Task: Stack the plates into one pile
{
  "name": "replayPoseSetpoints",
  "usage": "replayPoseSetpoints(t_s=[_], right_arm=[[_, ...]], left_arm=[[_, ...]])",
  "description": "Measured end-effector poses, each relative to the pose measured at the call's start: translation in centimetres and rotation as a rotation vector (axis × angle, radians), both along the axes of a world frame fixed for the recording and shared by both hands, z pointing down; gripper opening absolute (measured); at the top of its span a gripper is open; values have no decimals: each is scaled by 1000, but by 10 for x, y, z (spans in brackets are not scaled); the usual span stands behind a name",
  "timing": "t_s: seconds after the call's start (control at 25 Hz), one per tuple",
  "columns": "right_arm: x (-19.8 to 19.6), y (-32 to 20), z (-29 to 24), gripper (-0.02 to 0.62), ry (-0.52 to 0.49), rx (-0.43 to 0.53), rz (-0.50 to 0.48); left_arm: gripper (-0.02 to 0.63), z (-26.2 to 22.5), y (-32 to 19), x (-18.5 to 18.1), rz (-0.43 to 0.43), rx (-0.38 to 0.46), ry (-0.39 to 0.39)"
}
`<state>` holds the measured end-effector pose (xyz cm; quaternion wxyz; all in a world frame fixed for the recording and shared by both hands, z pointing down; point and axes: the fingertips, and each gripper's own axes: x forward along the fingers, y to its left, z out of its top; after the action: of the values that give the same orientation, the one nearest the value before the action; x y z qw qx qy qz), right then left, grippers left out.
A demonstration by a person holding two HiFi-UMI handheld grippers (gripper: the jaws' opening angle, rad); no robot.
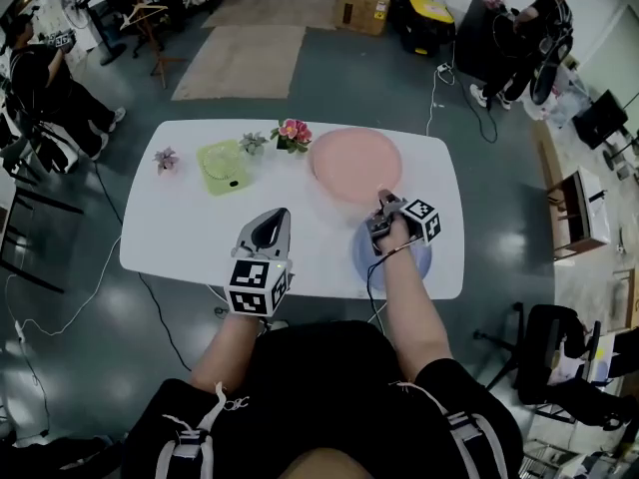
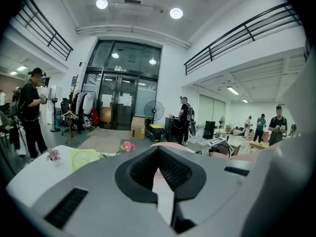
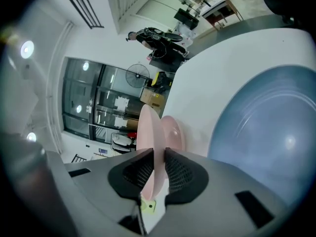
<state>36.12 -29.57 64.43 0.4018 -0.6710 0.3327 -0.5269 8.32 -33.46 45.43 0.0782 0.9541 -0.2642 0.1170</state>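
Note:
A large pink plate (image 1: 349, 158) lies at the back middle of the white table (image 1: 180, 238). My right gripper (image 1: 381, 205) is at its near rim. In the right gripper view the jaws (image 3: 154, 157) are shut on that pink rim (image 3: 148, 127), which shows edge-on between the pads. A blue plate (image 1: 419, 259) sits on the table under my right hand, and fills the right of the right gripper view (image 3: 266, 132). A yellow-green plate (image 1: 222, 165) lies at the back left. My left gripper (image 1: 272, 218) hovers over the table's front middle, its tips (image 2: 158, 149) together with nothing held.
Small flower ornaments (image 1: 293, 134) (image 1: 165, 159) (image 1: 253, 143) stand along the table's back between the green and pink plates. The near table edge runs just under both hands. People stand on the floor at the far left (image 1: 45, 83) and far right (image 1: 534, 38).

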Motion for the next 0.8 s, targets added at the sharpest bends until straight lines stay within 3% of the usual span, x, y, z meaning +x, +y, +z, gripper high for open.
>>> replayPoseSetpoints(t_s=[0.48,0.8], right_arm=[[17,-55,55,83,-86,-27,80],[13,-70,74,75,-37,-156,47]], left_arm=[[12,2,-26,-28,-101,28,-40],[12,1,-41,-41,-136,26,-56]])
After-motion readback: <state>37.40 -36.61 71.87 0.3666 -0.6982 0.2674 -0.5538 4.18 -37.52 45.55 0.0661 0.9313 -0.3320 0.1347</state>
